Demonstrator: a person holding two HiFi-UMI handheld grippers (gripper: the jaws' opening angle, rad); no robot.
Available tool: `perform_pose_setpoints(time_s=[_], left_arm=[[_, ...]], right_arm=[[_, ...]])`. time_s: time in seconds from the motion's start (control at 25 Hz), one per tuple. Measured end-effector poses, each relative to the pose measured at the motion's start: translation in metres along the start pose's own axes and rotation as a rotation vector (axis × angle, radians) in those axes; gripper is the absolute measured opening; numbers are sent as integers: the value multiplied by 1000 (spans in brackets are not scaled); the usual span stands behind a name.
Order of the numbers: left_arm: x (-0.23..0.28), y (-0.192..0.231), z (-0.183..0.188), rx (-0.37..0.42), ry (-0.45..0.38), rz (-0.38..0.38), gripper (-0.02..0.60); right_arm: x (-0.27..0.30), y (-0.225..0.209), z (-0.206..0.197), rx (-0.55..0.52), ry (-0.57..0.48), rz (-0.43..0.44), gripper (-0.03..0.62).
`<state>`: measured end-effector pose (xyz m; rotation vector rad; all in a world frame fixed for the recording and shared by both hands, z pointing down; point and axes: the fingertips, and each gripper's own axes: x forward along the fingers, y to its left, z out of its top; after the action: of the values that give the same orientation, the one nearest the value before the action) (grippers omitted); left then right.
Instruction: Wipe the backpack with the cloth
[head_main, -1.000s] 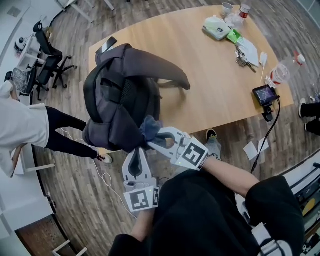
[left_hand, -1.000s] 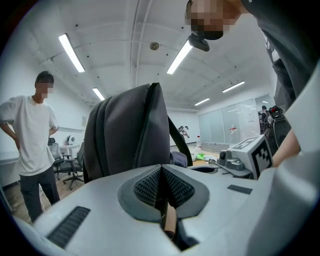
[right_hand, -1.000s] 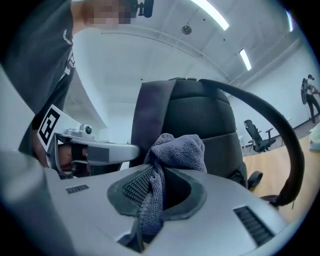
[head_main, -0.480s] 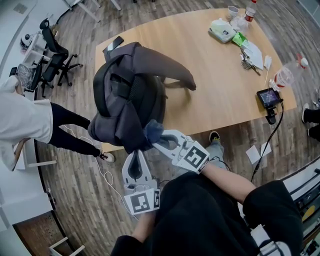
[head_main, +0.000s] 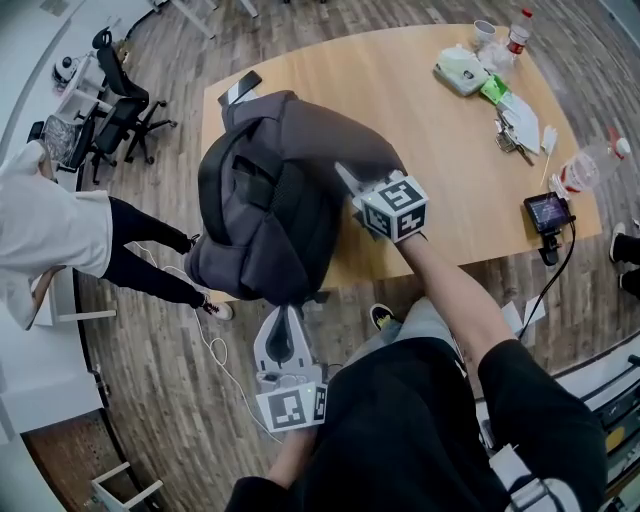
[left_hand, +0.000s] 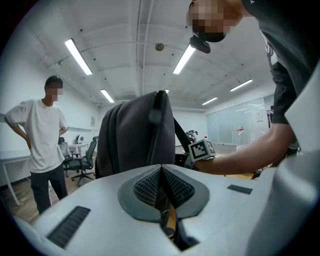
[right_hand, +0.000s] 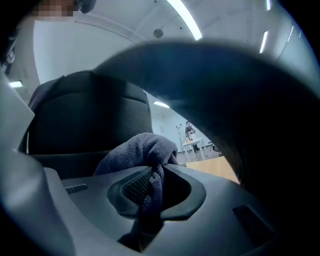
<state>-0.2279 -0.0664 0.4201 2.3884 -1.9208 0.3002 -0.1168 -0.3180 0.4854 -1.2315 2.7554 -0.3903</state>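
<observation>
A dark grey backpack (head_main: 270, 200) stands at the left end of the wooden table (head_main: 420, 120) and overhangs its near edge. My right gripper (head_main: 345, 178) lies against the backpack's right side under the top flap. It is shut on a dark blue-grey cloth (right_hand: 140, 150), which bunches out past the pads (right_hand: 135, 185) against the backpack (right_hand: 85, 115). My left gripper (head_main: 290, 312) points up at the backpack's lower edge, shut. In the left gripper view its pads (left_hand: 150, 185) meet, with the backpack (left_hand: 135, 135) just ahead. Whether they pinch any fabric I cannot tell.
A person in a white shirt (head_main: 50, 230) stands left of the table by office chairs (head_main: 120, 100). On the table's right are a small screen on a stand (head_main: 545, 212), a bottle (head_main: 590, 165), keys (head_main: 515, 140), a tissue pack (head_main: 460, 72). A cable (head_main: 215, 350) lies on the floor.
My right gripper has carried the cloth from the backpack's lower edge up and across to its right side under the flap. The left gripper has stayed at the bottom edge.
</observation>
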Motion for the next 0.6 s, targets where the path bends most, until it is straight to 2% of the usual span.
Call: perform_pose_setpoints(time_s=[0.12,0.24,0.6], left_arm=[[-2,1,1,-4,6,15,18],[-4,4,2,-13,7,28,18],[-3,6,-3,-41,9,-35,18]], right_arm=[[17,-8,7,-37,15,28,60],[5,6,2,-53,7,62,58],[-90,130,-18,-87,7,177,58]])
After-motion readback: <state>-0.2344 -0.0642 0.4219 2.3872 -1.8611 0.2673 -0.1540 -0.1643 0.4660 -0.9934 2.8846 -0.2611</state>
